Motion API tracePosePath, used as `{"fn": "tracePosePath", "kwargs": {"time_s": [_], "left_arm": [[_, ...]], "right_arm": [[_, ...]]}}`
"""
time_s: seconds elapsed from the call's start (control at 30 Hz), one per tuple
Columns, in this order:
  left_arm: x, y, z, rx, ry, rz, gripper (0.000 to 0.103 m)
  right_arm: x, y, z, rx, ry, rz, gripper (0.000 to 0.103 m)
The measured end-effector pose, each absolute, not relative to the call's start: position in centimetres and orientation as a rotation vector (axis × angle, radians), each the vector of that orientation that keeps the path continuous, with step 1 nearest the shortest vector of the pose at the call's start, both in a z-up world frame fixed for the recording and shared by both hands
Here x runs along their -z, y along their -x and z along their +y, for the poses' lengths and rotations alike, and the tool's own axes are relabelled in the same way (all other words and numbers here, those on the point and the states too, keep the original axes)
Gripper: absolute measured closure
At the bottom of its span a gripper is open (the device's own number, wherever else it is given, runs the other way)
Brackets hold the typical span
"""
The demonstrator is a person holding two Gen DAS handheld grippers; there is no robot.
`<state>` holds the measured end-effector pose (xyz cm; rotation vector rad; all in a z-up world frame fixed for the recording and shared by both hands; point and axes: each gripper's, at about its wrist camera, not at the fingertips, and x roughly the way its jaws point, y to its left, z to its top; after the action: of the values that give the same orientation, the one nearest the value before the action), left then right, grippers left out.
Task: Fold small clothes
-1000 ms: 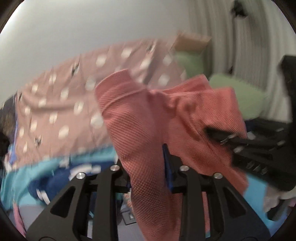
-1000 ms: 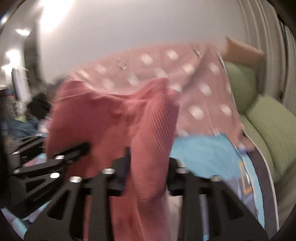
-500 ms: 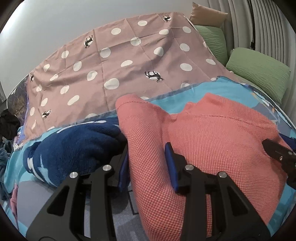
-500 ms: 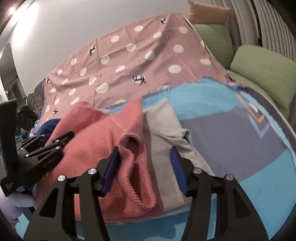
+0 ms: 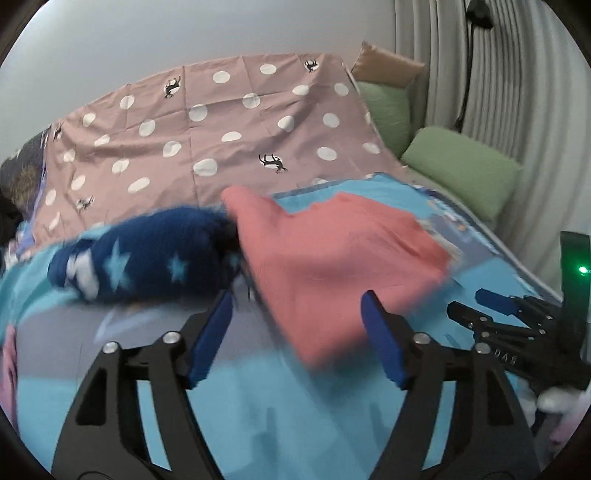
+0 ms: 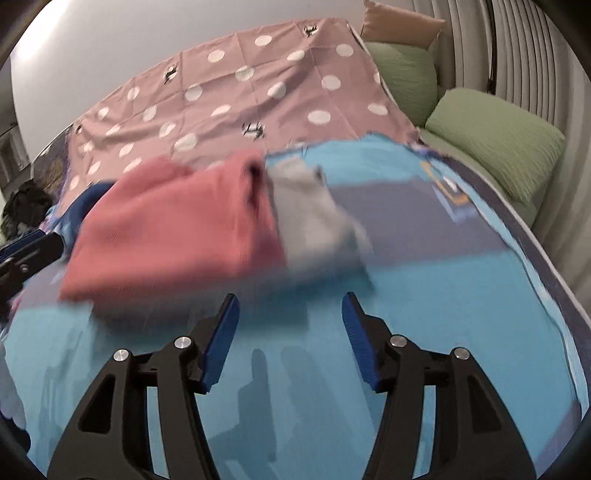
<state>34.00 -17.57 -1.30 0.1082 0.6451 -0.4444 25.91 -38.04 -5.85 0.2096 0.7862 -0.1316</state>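
A salmon-pink knit garment (image 5: 332,258) lies folded on the blue bed cover (image 5: 258,406); it also shows in the right wrist view (image 6: 173,240), resting partly on a grey garment (image 6: 314,225). My left gripper (image 5: 295,321) is open and empty, its jaws just in front of the pink garment's near edge. My right gripper (image 6: 290,325) is open and empty, a little short of both garments. The right gripper also shows at the right of the left wrist view (image 5: 476,306).
A dark blue fleece with light stars (image 5: 147,254) lies left of the pink garment. A pink polka-dot sheet (image 5: 221,129) covers the far bed. Green pillows (image 6: 498,136) and a tan cushion (image 6: 399,22) line the right side by the curtain.
Both grippers held the pink garment in the air, laid it down on the bed, opened and let go. They have now drawn back toward me, away from the garment.
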Motion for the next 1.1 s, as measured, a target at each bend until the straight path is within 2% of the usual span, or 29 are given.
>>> {"fn": "tracePosePath", "kwargs": {"time_s": [0.03,0.17,0.23,0.3,0.37,0.5,0.63,0.73,1.1], "left_arm": [[1.3,-32.1,-16.5,0.442,-0.087,0.645,0.019],[0.9,-25.4,-13.3,0.424,-0.028,0.645,0.013],[-0.1,-22.6,-12.2,0.423,-0.001,0.622,0.009],[-1.5,-19.4,-11.4,0.429,0.023,0.578,0.005],[-2.9,-16.8,-11.0,0.428,0.018,0.531,0.002],[-5.2,-10.7,-11.4,0.397,-0.044,0.45,0.002],[-6.3,-6.6,-11.3,0.343,-0.091,0.447,0.002],[-6.7,-4.4,-11.0,0.343,-0.095,0.456,0.002],[-6.4,-0.7,-7.0,0.301,-0.009,0.489,0.002]], "right_arm": [[5.4,-24.2,-37.8,0.121,-0.202,0.773,0.045],[1.7,-16.4,-35.7,0.064,-0.159,0.677,0.045],[-0.1,-13.4,-34.7,0.05,-0.151,0.625,0.04],[-2.3,-9.6,-33.4,0.068,-0.145,0.531,0.019],[-4.1,-6.2,-31.6,0.078,-0.121,0.449,0.01],[-6.1,-2.6,-29.3,0.113,-0.097,0.392,0.01],[-7.6,0.4,-29.0,0.07,-0.17,0.399,0.009],[-8.2,2.1,-28.2,0.109,-0.13,0.391,0.005],[-8.2,4.8,-25.5,0.152,-0.099,0.432,0.002]]}}
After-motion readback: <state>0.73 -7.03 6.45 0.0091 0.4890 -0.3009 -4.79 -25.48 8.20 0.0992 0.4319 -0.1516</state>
